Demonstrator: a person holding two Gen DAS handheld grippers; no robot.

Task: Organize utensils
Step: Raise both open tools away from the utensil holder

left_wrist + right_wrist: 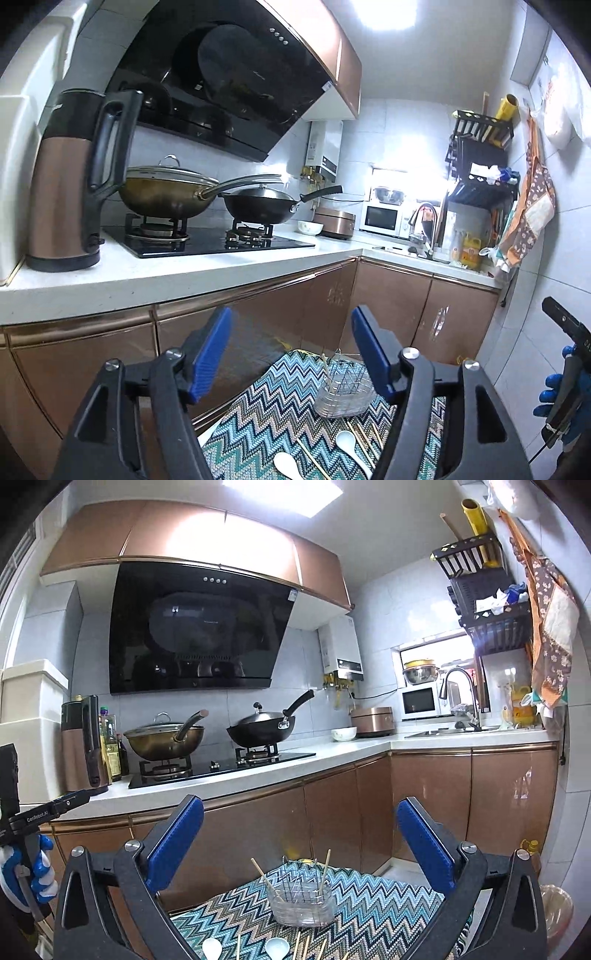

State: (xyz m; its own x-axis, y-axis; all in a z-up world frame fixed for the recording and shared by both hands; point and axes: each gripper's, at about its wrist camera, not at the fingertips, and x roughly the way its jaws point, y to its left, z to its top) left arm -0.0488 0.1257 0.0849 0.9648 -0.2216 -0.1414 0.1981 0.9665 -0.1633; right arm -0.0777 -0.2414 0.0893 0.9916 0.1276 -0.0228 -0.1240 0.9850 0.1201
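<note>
A clear utensil holder [301, 904] stands on a zigzag-patterned cloth [369, 904] with two chopsticks [325, 871] leaning in it. It also shows in the left wrist view [343, 395]. Two white spoons [277, 948] and several loose chopsticks [297, 945] lie on the cloth in front of it; they also show in the left wrist view, spoons [347, 441] and chopsticks [364, 435]. My left gripper [291, 325] is open and empty, held above the cloth. My right gripper [299, 816] is open and empty, above and short of the holder.
A white counter [258, 779] carries a gas hob with two woks [264, 727], a copper kettle [62, 184], a rice cooker [371, 722] and a sink [450, 733]. Copper cabinet doors [332, 812] stand behind the cloth. A bin [557, 908] is at the right.
</note>
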